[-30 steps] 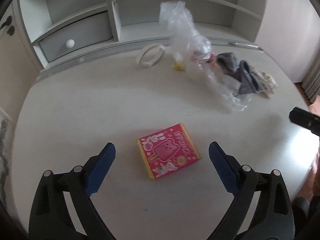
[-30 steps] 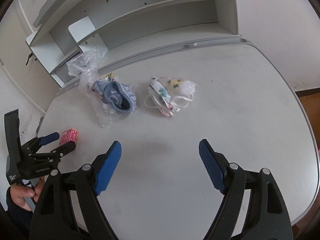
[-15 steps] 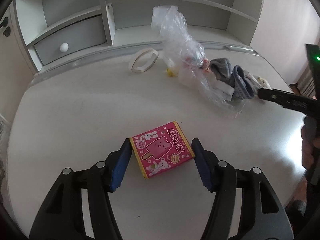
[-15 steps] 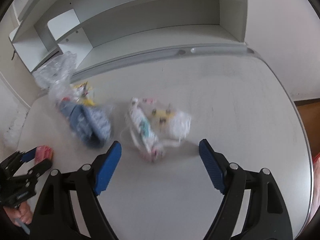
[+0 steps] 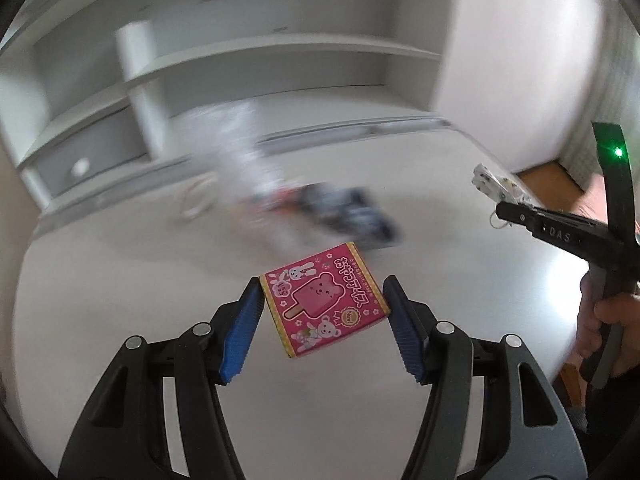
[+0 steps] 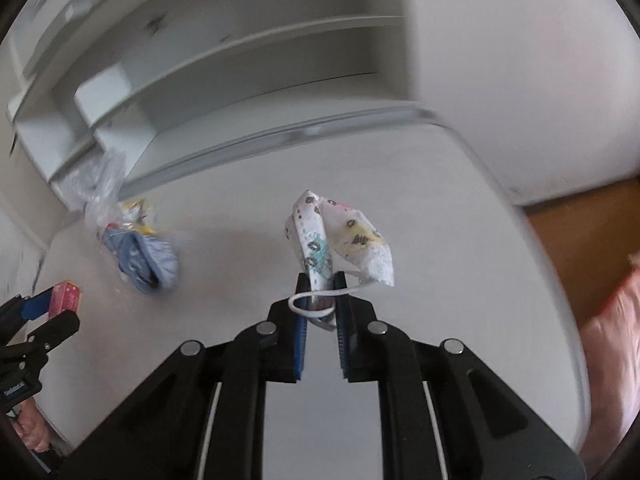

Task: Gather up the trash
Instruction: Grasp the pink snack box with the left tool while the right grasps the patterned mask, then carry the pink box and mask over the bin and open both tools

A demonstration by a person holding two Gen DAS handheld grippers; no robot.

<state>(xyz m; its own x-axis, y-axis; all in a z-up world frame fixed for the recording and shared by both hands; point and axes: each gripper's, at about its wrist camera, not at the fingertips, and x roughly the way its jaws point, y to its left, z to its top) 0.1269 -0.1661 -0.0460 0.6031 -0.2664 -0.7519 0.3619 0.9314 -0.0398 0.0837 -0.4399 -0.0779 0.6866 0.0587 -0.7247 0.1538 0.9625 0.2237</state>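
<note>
I have the left gripper (image 5: pixel 323 307) clamped across the stiff, light pink box (image 5: pixel 325 305), lifted over the desk's (image 5: pixel 120 280) near edge, and the right gripper (image 6: pixel 321 280) pinched on the limp face mask (image 6: pixel 340 240), which dangles, so grip the folded seam.

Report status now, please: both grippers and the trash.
Left gripper shut on pink ice-cream box, lifted. Right gripper just closed on patterned face mask. Plastic bag remains on table.
</note>
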